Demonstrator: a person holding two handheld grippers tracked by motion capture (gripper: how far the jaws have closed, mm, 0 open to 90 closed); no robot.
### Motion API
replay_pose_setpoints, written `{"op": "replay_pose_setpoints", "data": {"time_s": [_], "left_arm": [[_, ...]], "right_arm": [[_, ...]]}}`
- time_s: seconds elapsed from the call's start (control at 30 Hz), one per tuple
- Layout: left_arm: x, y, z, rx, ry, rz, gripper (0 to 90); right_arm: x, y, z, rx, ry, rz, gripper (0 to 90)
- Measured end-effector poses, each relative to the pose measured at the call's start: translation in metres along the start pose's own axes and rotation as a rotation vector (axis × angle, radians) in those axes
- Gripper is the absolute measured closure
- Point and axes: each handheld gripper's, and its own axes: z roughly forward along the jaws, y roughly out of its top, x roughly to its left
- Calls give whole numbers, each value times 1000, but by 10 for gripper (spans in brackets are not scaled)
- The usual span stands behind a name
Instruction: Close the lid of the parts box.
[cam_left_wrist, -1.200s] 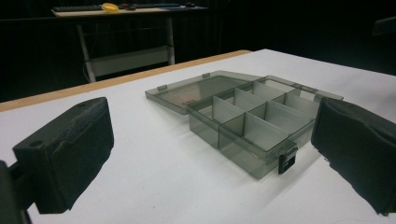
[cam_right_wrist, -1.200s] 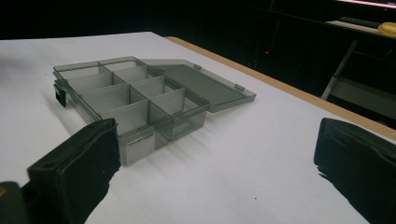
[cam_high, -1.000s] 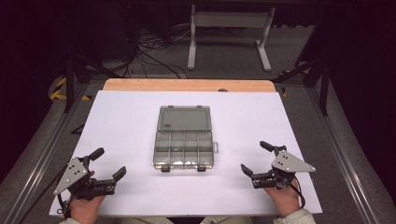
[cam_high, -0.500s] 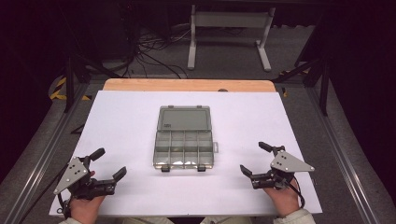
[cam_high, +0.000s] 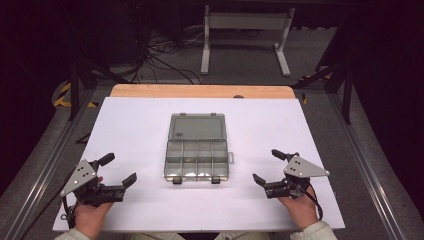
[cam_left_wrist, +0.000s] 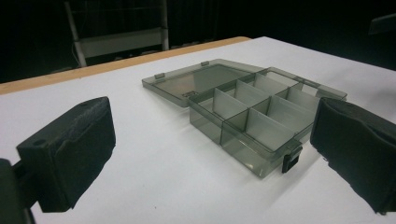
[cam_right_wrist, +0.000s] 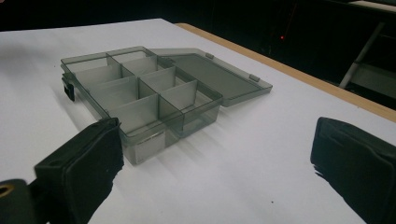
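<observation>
A grey compartment box (cam_high: 198, 148) lies open at the middle of the white table (cam_high: 130, 125), lid flat behind it. The left gripper (cam_high: 119, 171) and right gripper (cam_high: 267, 167) flank it, both apart from it, jaws spread wide and empty.
</observation>
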Motion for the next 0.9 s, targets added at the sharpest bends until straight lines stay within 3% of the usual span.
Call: {"op": "replay_pose_setpoints", "data": {"time_s": [0.17, 0.2, 0.37, 0.63, 0.9], "left_arm": [[3, 14, 8, 15, -21, 14, 13], [5, 20, 15, 31, -45, -5, 12], [10, 32, 30, 62, -75, -26, 16], [18, 43, 47, 78, -87, -42, 23], [35, 49, 66, 95, -90, -57, 28]], "right_arm": [[-6, 11, 10, 36, 4, 31, 35], [-8, 14, 12, 46, 8, 38, 41], [-13, 27, 22, 64, 7, 59, 50], [-24, 44, 44, 87, 21, 68, 62], [-38, 50, 63, 122, 19, 79, 63]]}}
